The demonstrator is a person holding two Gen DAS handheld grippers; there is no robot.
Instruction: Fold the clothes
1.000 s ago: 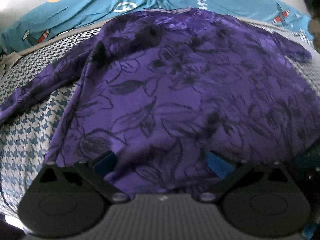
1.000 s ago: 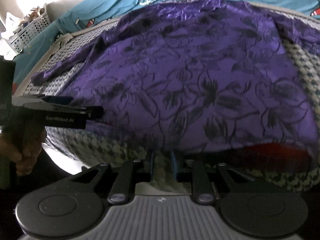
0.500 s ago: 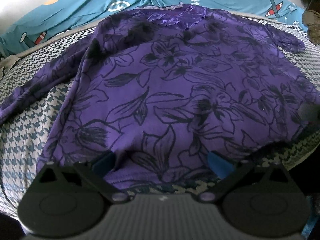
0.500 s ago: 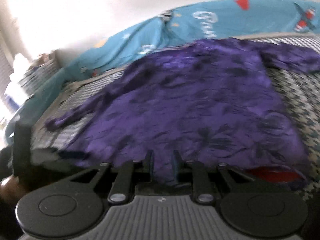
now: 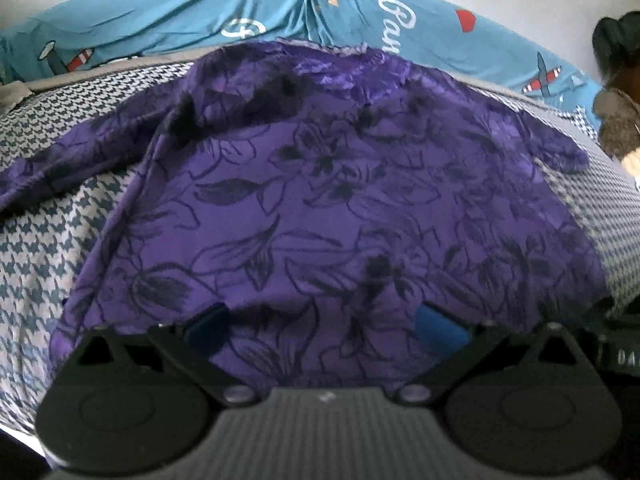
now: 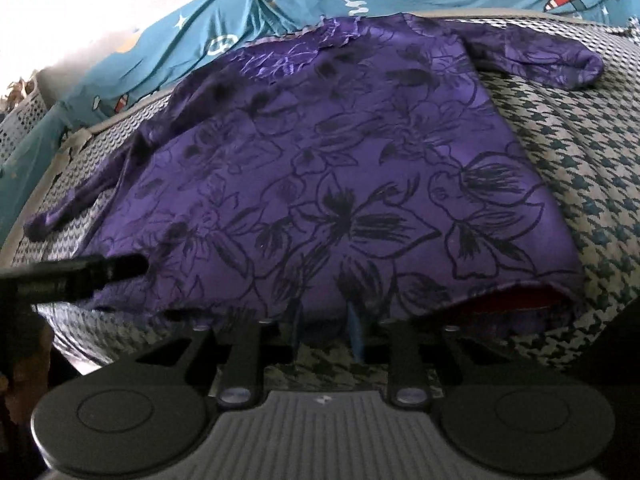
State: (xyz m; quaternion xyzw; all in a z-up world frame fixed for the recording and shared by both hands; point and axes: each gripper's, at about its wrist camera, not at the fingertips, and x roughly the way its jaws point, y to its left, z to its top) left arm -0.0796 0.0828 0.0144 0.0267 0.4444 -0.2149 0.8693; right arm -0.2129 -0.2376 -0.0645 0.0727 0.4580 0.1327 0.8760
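left gripper (image 5: 324, 330): jaws spread wide, nothing pinched, the blue pads hovering over the near hem
right gripper (image 6: 326, 330): jaws pressed close together, right at the hem edge; whether a bit of cloth is nipped between them can't be told from these views
near hem: a red strip (image 6: 512, 300) is seen peeking out under the right corner, could be lining or another item, can't be said
purple floral-print long-sleeved top (image 5: 340, 208): spread flat and full-length on the bed, hem nearest, neckline farthest
sleeves: both stretched out sideways, left sleeve (image 6: 80, 200) and right sleeve (image 6: 552, 60) each laid on the cover
bed cover: blue-and-white houndstooth blanket (image 5: 44, 240) under everything
far end: teal cartoon-print sheet (image 5: 260, 12) bunched past the neckline
progress: no fold lines are seen on the body or sleeves, so the top lies laid out flat and every fold is judged to be left
what's left: sleeves to be brought in, body to be doubled over
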